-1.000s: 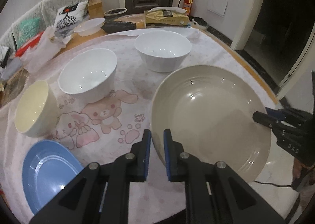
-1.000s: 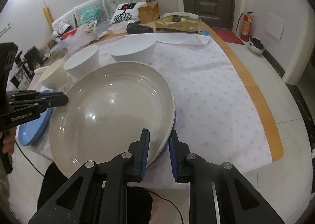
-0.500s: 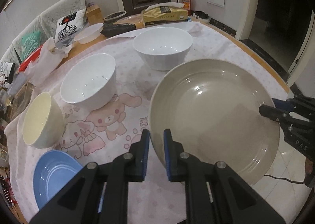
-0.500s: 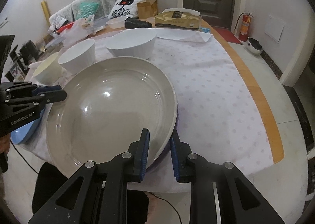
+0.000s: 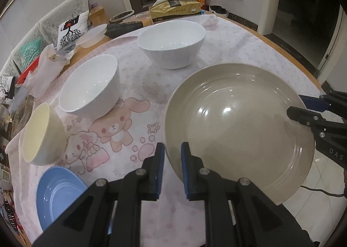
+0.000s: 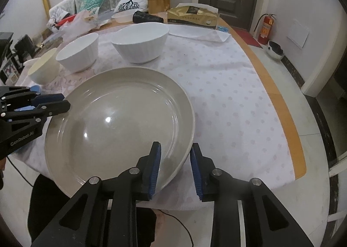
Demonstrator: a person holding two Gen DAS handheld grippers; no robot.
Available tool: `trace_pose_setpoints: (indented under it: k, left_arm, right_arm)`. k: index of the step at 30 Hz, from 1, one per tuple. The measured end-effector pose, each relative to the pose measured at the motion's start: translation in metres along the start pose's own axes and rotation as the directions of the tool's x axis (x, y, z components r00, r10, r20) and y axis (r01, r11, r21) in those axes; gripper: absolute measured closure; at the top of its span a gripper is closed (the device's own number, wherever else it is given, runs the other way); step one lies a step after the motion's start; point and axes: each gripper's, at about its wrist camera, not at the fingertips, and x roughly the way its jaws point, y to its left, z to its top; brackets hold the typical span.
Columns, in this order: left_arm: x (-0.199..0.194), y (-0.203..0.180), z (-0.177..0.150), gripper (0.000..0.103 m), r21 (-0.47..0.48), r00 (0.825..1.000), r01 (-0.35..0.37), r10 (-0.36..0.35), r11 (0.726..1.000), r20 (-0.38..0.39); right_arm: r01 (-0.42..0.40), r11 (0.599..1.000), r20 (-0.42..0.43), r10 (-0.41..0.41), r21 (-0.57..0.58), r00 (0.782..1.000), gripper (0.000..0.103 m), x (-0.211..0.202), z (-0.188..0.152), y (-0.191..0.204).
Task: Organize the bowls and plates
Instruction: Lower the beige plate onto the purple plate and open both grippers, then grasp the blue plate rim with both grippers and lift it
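Note:
A large beige plate point(image 5: 238, 121) sits at the table's near edge; it also shows in the right wrist view point(image 6: 119, 125). My left gripper point(image 5: 172, 168) is shut on its left rim. My right gripper point(image 6: 175, 166) straddles the opposite rim with its jaws parted, not pressing it. Two white bowls point(image 5: 91, 93) point(image 5: 172, 43), a cream bowl point(image 5: 42, 134) and a blue plate point(image 5: 57, 195) stand on the cloth to the left and behind.
A pink patterned cloth point(image 6: 227, 86) covers the round wooden table. A tissue box point(image 5: 175, 8), a clear container point(image 5: 92, 35) and bags point(image 5: 43, 69) crowd the far side. The table edge point(image 6: 288, 121) runs close on the right.
My right gripper's jaws have opened off the plate rim. The plate has come down lower and flatter over the cloth. Both cameras have shifted slightly.

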Motion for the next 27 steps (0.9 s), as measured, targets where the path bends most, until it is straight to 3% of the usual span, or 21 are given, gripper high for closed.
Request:
trace_pose_setpoints:
  k: [4, 7, 10, 18, 22, 27]
  left_arm:
    - [-0.003, 0.002, -0.002, 0.090, -0.013, 1.000, 0.015, -0.015, 1.000, 0.010]
    - [-0.014, 0.011, -0.002, 0.081, -0.039, 0.999, 0.033, -0.031, 0.999, 0.043]
    - [-0.028, 0.021, -0.003, 0.079, -0.061, 0.996, 0.051, -0.046, 0.997, 0.081]
    - [-0.078, 0.077, -0.026, 0.073, -0.177, 0.983, 0.056, -0.024, 0.983, 0.180]
    - [-0.096, 0.117, -0.053, 0.069, -0.260, 0.978, 0.041, 0.015, 0.965, 0.209]
    - [-0.101, 0.168, -0.097, 0.067, -0.378, 0.977, -0.030, 0.107, 0.925, 0.184]
  right_arm:
    - [0.008, 1.000, -0.001, -0.008, -0.002, 1.000, 0.079, -0.002, 0.001, 0.000]
    - [0.024, 1.000, 0.023, -0.024, -0.008, 0.999, 0.075, -0.014, 0.004, 0.002]
    - [0.038, 0.999, 0.049, -0.037, -0.015, 0.998, 0.072, -0.026, 0.008, 0.007]
    - [-0.137, 0.986, 0.074, 0.144, -0.094, 0.987, 0.071, -0.049, 0.026, 0.068]
    - [-0.248, 0.958, 0.042, 0.257, -0.147, 0.966, 0.070, -0.047, 0.034, 0.112]
    - [-0.346, 0.917, -0.021, 0.349, -0.197, 0.937, 0.067, -0.036, 0.039, 0.167]
